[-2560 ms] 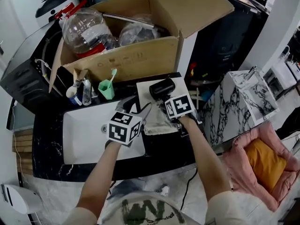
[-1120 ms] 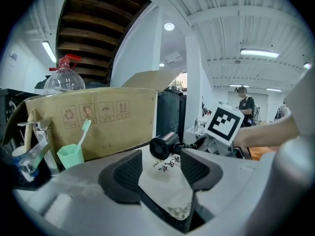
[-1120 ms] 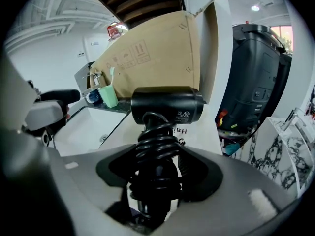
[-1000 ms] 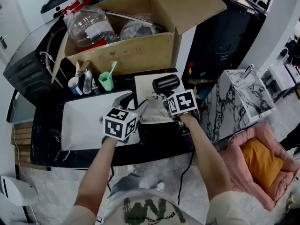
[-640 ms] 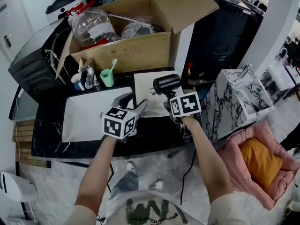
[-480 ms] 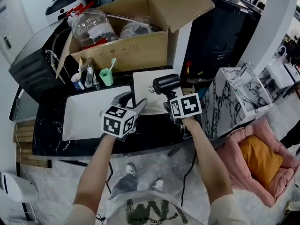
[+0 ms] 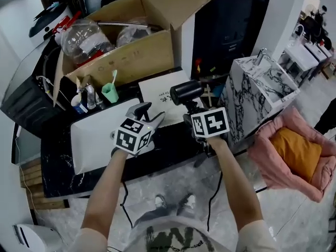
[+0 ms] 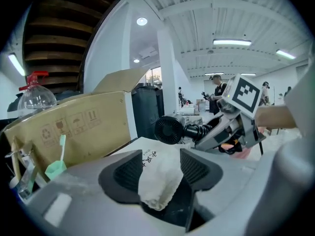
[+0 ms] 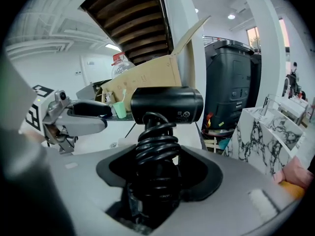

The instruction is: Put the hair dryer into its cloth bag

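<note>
The black hair dryer (image 7: 185,92) is held up over the counter with its coiled-cord handle (image 9: 156,154) between the jaws of my right gripper (image 7: 191,112), which is shut on it. Its barrel (image 9: 167,104) points sideways. The white cloth bag (image 7: 157,91) lies on the black counter, just left of the dryer. My left gripper (image 7: 146,112) is shut on the near edge of the bag (image 8: 156,178), and the cloth bunches between its pads. In the left gripper view the dryer (image 8: 170,129) and my right gripper (image 8: 231,124) are close ahead to the right.
An open cardboard box (image 7: 131,56) with plastic bottles stands behind the counter. A green cup with a toothbrush (image 7: 109,92) and small bottles sit at its foot. A white sink basin (image 7: 94,138) lies left. A marble-patterned cabinet (image 7: 257,88) and a pink cushion bed (image 7: 299,151) are right.
My right gripper has lifted the hair dryer a little above the bag. My left gripper has shifted sideways and rolled slightly, still gripping the bag's edge.
</note>
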### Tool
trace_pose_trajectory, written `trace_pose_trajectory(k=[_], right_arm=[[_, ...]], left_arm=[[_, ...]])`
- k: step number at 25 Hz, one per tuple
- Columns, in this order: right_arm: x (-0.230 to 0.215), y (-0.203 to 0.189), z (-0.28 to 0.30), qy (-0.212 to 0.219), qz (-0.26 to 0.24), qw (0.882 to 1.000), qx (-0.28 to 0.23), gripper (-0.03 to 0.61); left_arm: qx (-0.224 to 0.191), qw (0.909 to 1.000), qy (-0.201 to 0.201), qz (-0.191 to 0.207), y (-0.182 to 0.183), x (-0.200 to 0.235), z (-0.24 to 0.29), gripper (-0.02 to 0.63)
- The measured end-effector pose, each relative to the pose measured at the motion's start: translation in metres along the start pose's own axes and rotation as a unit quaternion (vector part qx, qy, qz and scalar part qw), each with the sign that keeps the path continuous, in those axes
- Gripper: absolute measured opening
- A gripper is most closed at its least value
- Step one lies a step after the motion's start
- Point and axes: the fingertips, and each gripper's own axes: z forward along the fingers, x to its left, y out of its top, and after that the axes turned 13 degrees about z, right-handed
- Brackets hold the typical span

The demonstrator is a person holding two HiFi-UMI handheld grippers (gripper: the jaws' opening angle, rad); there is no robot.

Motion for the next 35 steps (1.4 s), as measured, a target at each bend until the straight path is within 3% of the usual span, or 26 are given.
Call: trace_pose_trajectory(k=[6, 16, 24, 26, 31, 35], right_arm=[[-0.002, -0.014, -0.015, -0.029, 0.031, 0.999, -0.018, 0.256], [0.0, -0.043, -0.032, -0.062, 0.079, 0.994, -0.035, 0.256], [-0.003, -0.061, -0.036, -0.08, 0.098, 0.991, -0.037, 0.256], [-0.003, -0.065, -0.036, -0.081, 0.104, 0.991, -0.037, 0.256], [-0.006, -0.07, -0.036, -0.085, 0.116, 0.989, -0.037, 0.256], [-0.009, -0.074, -0.037, -0.091, 0.12, 0.988, -0.034, 0.256]], left_arm=[[0.017, 0.9969, -0.065, 0.041, -0.015, -0.012, 0.018, 0.25], [0.059, 0.9821, -0.142, 0.109, -0.044, -0.032, 0.044, 0.249], [0.088, 0.9735, -0.168, 0.129, -0.067, -0.039, 0.066, 0.248], [0.091, 0.9739, -0.167, 0.124, -0.07, -0.039, 0.07, 0.216], [0.1, 0.9702, -0.178, 0.13, -0.077, -0.043, 0.077, 0.209], [0.103, 0.9689, -0.178, 0.138, -0.078, -0.043, 0.08, 0.153]])
